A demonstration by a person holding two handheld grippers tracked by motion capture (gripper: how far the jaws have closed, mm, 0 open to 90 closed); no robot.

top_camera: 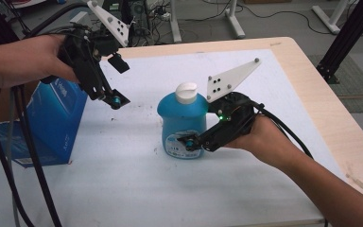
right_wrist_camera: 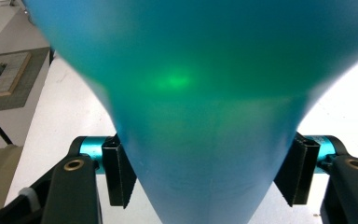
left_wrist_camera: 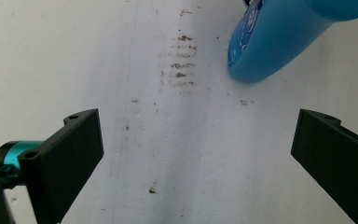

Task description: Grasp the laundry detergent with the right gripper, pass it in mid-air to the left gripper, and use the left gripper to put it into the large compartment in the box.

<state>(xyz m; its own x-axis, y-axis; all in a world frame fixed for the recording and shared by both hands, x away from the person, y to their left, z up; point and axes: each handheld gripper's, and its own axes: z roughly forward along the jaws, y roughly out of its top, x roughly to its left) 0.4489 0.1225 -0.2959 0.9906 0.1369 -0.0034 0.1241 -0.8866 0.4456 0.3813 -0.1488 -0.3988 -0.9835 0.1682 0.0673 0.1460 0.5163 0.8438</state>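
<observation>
Near the middle of the white table (top_camera: 123, 179) stands a blue bottle (top_camera: 183, 125) with a white cap (top_camera: 186, 92), upright, its round label facing the person's side. From the right a hand (top_camera: 260, 137) brings the right gripper (top_camera: 194, 142) low against the bottle's base, and its fingers (right_wrist_camera: 119, 175) sit on either side of the blue body. In the right gripper view the toothed pads press the bottle's two flanks with no gap to be seen, so it has the bottle clamped between them. A small green light glows on that gripper and throws a green spot on the plastic.

Up at the left, the other hand (top_camera: 33, 59) holds the left gripper (top_camera: 118, 80) above the table, well apart from the bottle and tilted down toward it. Its fingers (left_wrist_camera: 67, 156) are spread wide with nothing between them; in the left gripper view only the bare, slightly speckled table top lies in the gap, and the bottle's lower end shows at the upper right, beyond the fingers.

At the table's left edge, beneath the left forearm, stands a blue carton (top_camera: 52, 123). Black cables (top_camera: 23, 156) hang down from the left gripper in front of it. A grey three-cornered plate (top_camera: 229, 80) rises from the right gripper beside the bottle's cap.
</observation>
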